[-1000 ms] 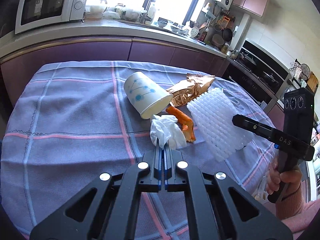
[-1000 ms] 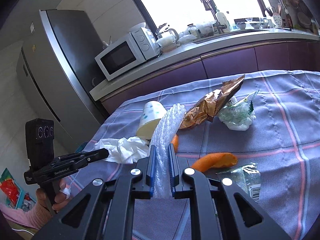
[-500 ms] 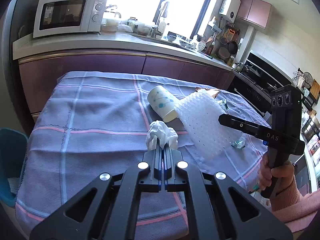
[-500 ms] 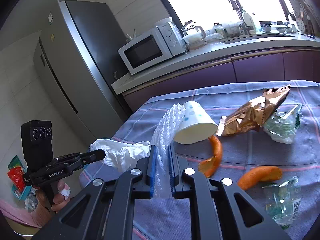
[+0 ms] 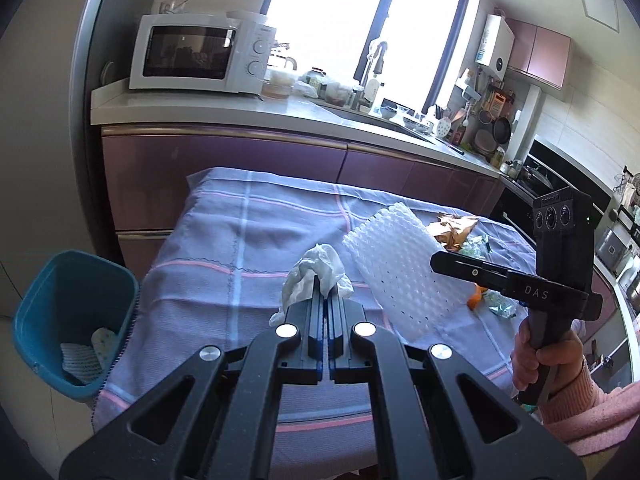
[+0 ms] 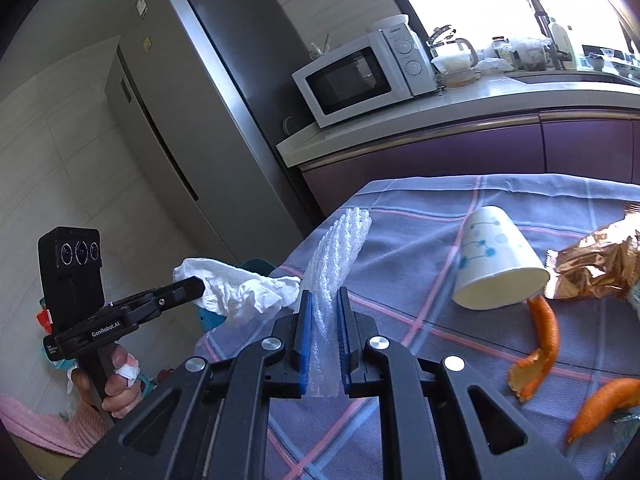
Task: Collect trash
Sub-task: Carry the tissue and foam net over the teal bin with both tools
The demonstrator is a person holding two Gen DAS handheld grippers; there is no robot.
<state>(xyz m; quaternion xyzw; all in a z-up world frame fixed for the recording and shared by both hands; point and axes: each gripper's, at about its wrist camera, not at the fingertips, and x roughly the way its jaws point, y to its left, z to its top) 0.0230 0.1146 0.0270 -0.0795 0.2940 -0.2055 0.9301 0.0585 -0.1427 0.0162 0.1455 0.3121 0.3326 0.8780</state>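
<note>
My left gripper is shut on a crumpled white tissue, held above the table's left part; the tissue also shows in the right wrist view. My right gripper is shut on a sheet of clear bubble wrap, also seen in the left wrist view. A teal bin with some trash inside stands on the floor left of the table. A paper cup lies on its side, with orange peels and a gold foil bag beside it.
The table has a blue checked cloth. A purple counter with a microwave runs behind it. A steel fridge stands at the left. A clear wrapper lies near the table's right edge.
Both grippers have moved left and back from the trash pile, carrying the tissue and the bubble wrap. The teal bin has come fully into the left wrist view.
</note>
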